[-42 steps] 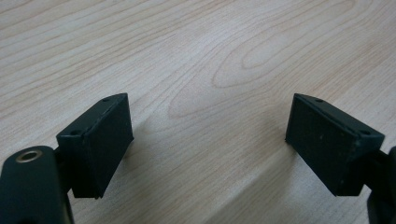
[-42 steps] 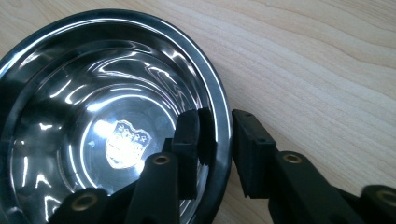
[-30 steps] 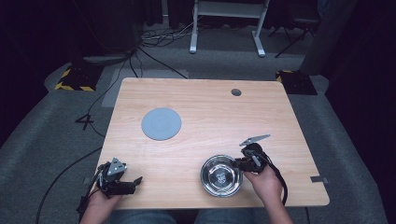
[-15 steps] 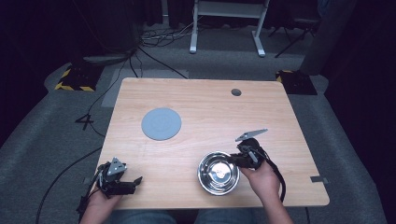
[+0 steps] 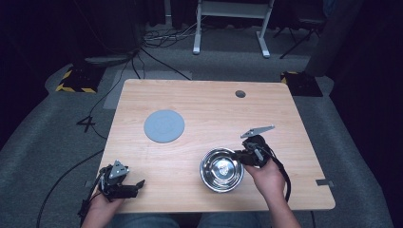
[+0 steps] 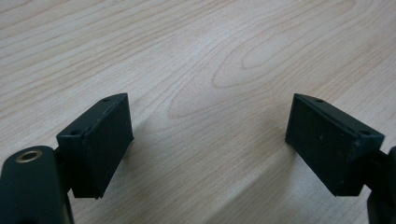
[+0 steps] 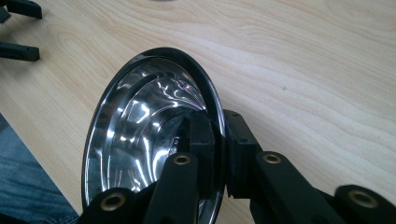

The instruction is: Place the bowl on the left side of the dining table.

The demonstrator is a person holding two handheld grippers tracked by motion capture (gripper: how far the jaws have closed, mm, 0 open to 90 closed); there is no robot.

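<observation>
High view: since a second ago the steel bowl (image 5: pixel 221 169) has slid left and a bit toward the person across the wooden table (image 5: pixel 199 102), dragged by the right gripper (image 5: pixel 239 157); it now sits near the front edge, right of centre. The right hand (image 5: pixel 268 176) moved with it. The left gripper (image 5: pixel 135 185) has not shifted, parked at the front-left corner, left hand (image 5: pixel 102 205) under it. The flat grey round disc (image 5: pixel 164 126) stays put, mid-left of the table, well apart from the bowl. A small dark round hole (image 5: pixel 240 93) near the back edge. Floor is grey carpet with black cables (image 5: pixel 157 59).

Left gripper view: left gripper (image 6: pixel 208 140) spread wide, nothing between the matte black wedge-shaped pads (image 6: pixel 105 140), just pale wood grain table (image 6: pixel 210 56) below.

Right gripper view: right gripper (image 7: pixel 219 154) pinched tight on the bowl's (image 7: pixel 144 135) rim, one pad inside, one outside. Bowl is shiny, mirror-polished metal, round with a rolled dark edge, tilted in this view. Wood table (image 7: pixel 303 70) behind, light grain. The other gripper's black tips (image 7: pixel 18 28) at top left.
</observation>
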